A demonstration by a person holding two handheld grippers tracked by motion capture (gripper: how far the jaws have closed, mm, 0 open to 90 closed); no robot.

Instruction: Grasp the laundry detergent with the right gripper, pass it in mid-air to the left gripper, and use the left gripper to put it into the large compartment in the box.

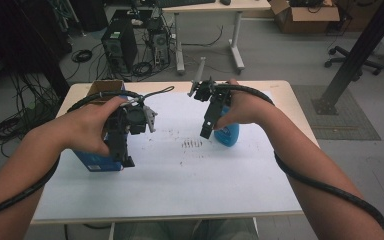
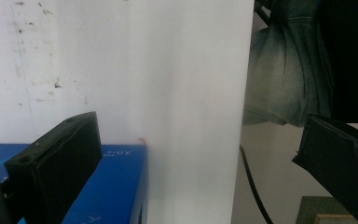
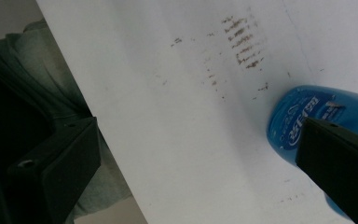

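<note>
My left gripper [image 1: 125, 157] hangs over the left part of the white sheet [image 1: 180, 175], tips toward the table's near edge. In the left gripper view its black jaws [image 2: 196, 172] stand wide apart with nothing between them; a blue box [image 2: 116, 186] lies below the left jaw. That blue box [image 1: 97, 163] sits under the left hand. My right gripper [image 1: 208, 131] is tilted down beside a blue bottle [image 1: 228, 134] lying on the sheet. Its jaws [image 3: 196, 172] are also wide apart and empty, with the blue bottle [image 3: 296, 116] by the right jaw.
Dark smudges [image 1: 192, 144] mark the middle of the sheet. An open cardboard box [image 1: 104, 86] stands at the table's back left corner. Beyond the table are computer towers [image 1: 120, 45], floor cables, a desk, and a black post [image 1: 355, 55] at the right.
</note>
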